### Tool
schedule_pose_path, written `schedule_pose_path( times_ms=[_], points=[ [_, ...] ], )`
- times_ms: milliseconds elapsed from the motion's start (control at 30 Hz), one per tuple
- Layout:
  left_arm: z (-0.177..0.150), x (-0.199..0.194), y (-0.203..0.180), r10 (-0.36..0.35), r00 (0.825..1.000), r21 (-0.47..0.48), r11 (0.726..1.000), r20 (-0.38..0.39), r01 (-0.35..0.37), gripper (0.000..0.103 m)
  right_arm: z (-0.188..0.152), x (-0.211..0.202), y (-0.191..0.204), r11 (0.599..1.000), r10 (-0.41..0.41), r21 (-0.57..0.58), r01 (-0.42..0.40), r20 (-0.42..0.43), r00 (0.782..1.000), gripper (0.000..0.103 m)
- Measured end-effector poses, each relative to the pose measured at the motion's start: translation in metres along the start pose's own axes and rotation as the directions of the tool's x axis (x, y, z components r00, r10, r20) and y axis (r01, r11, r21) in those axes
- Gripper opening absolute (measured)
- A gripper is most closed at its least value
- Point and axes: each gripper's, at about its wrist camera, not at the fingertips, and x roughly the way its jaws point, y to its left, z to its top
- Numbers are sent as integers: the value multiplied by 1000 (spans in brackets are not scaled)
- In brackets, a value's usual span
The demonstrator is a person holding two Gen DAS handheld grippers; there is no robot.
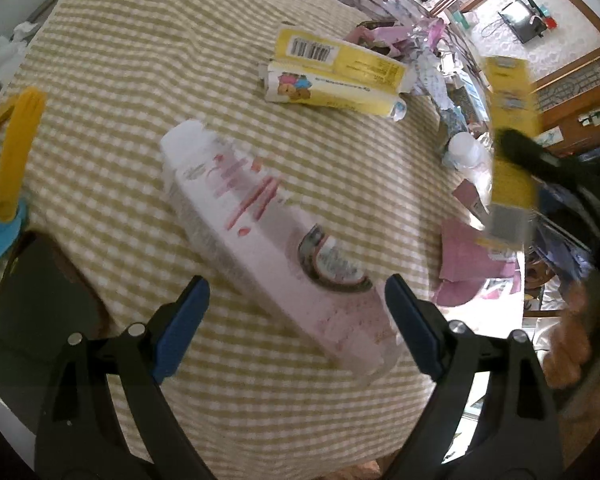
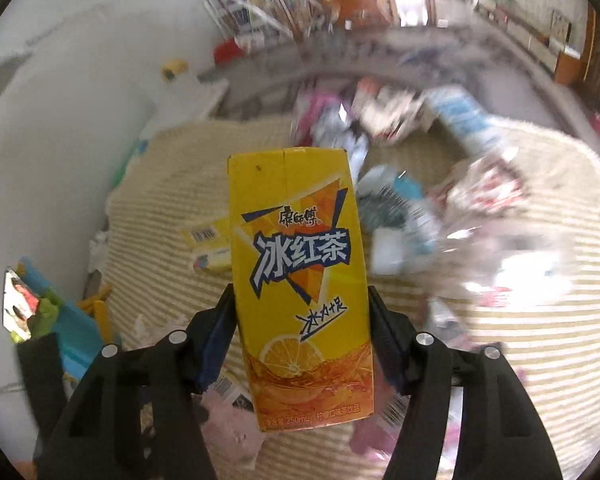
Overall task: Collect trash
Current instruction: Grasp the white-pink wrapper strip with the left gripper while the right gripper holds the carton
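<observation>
Your left gripper [image 1: 296, 320] hangs wide open and empty over the pink bottle [image 1: 268, 236], which lies flat on the checked cloth [image 1: 120, 80]. Its long axis runs diagonally, cap up-left, base down-right between your jaws, so turn the wrist to close across its width (pads aren't touching it). The yellow boxes [image 1: 336, 72] lie farther off. Your right gripper [image 2: 302, 340] is clamped on the upright yellow tea carton [image 2: 300, 280], lifted clear; left is nearer the bottle.
</observation>
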Motion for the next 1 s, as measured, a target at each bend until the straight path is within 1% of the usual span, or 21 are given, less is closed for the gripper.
schedule_pose_path(
  times_ms=[133, 233, 333, 367, 467, 533, 600, 667, 767, 867, 933, 1000],
  points=[
    [12, 12, -11, 30, 999, 46, 998, 13, -30, 87, -16, -35, -7, 1000, -29, 6, 29, 54, 998, 61],
    [18, 18, -25, 55, 998, 126, 990, 44, -60, 87, -29, -49, -13, 998, -49, 33, 47, 75, 996, 61],
    [27, 30, -46, 93, 993, 245, 964, 68, -107, 87, -37, -51, -19, 996, -58, 74, 52, 75, 996, 61],
    [30, 33, -49, 95, 993, 256, 960, 65, -109, 87, -39, -53, -22, 995, -58, 86, 52, 73, 996, 61],
    [36, 30, -55, 61, 996, 245, 967, 57, -74, 87, -43, -54, -26, 992, -66, 111, 58, 74, 995, 61],
    [36, 26, -56, 50, 997, 243, 968, 59, -63, 87, -45, -56, -28, 990, -76, 121, 66, 76, 994, 61],
    [33, 23, -56, 45, 998, 238, 970, 52, -56, 89, -46, -55, -31, 989, -76, 136, 66, 75, 994, 61],
    [29, 22, -55, 58, 996, 229, 971, 61, -70, 92, -46, -54, -34, 987, -77, 146, 66, 72, 994, 61],
    [24, 21, -51, 95, 991, 211, 971, 91, -112, 93, -45, -54, -33, 988, -77, 142, 67, 70, 995, 61],
    [23, 20, -45, 67, 995, 193, 978, 74, -80, 93, -46, -53, -30, 989, -73, 133, 63, 70, 995, 61],
    [24, 22, -43, 38, 998, 180, 983, 48, -46, 93, -46, -52, -30, 989, -73, 133, 63, 67, 995, 61],
    [23, 23, -44, 41, 998, 177, 983, 38, -47, 93, -47, -52, -30, 989, -73, 135, 63, 66, 995, 61]
  ],
)
